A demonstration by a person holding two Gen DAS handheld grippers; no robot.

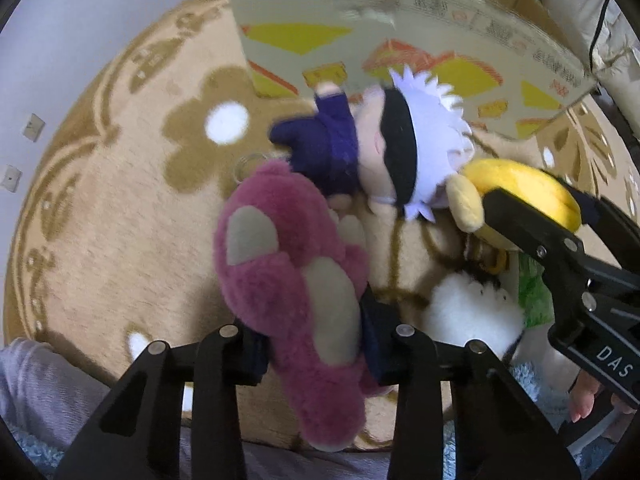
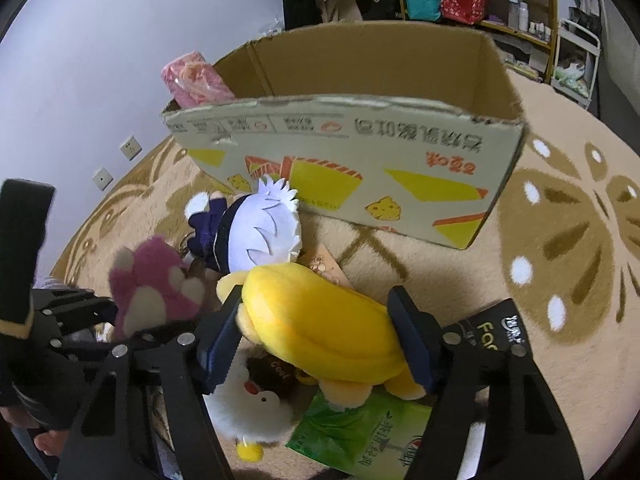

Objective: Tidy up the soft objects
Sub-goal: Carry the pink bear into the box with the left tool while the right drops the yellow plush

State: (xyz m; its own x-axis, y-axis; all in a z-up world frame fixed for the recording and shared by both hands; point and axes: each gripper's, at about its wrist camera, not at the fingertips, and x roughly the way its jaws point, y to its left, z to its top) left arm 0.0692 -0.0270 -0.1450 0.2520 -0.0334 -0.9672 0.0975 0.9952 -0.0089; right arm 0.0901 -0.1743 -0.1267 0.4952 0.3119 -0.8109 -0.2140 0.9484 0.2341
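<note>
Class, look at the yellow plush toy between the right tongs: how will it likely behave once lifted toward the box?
The yellow plush toy looks soft and stuffed, so it probably squashes between the right tongs rather than slipping. Its unsupported ends will likely sag. It seems light for its size, and unlikely to break if dropped into the open cardboard box.

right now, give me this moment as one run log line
left gripper: shut on pink plush | right gripper: shut on yellow plush | box: open, ahead on rug | white-haired doll: on rug by box
</note>
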